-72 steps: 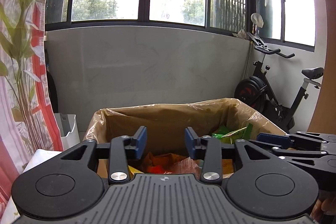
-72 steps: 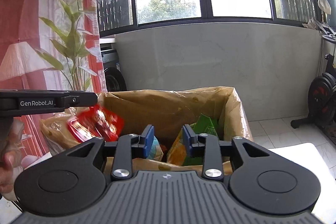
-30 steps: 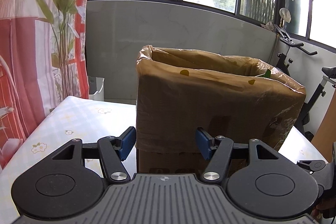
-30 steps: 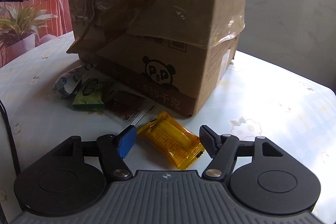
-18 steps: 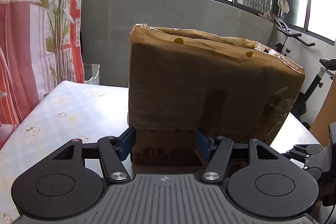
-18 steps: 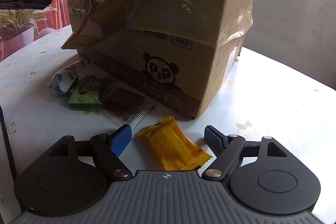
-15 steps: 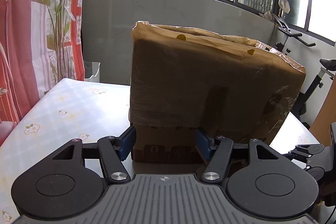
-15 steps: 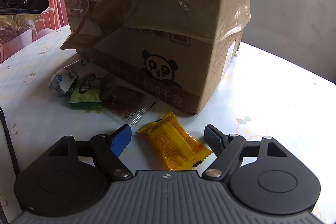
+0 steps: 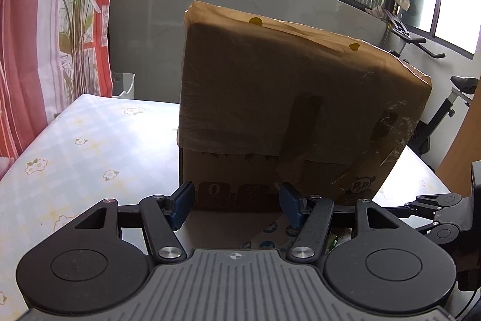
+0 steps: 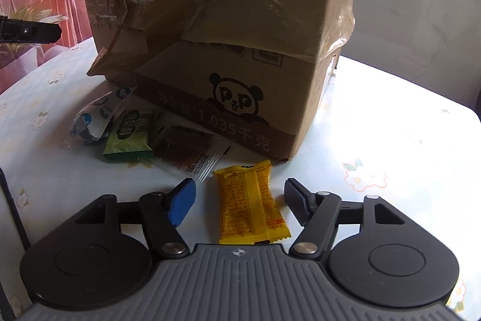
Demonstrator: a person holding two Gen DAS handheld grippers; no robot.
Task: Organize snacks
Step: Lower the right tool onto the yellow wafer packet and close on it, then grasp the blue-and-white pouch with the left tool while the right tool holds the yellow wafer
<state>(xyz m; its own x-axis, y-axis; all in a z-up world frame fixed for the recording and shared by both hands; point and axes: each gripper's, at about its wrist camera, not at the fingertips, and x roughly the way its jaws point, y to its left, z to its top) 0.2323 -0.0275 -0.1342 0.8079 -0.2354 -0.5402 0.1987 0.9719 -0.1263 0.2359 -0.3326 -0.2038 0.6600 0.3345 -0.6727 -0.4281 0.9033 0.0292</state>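
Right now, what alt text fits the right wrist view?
The right tool is open around a yellow snack on the table, pads not touching it. Behind lie three more snacks against a cardboard box.

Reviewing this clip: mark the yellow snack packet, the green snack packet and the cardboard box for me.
yellow snack packet (image 10: pixel 251 206): right wrist view, on its centre seam.
green snack packet (image 10: pixel 130 136): right wrist view, on its printed front.
cardboard box (image 10: pixel 228 20): right wrist view, on its plastic-covered front face.
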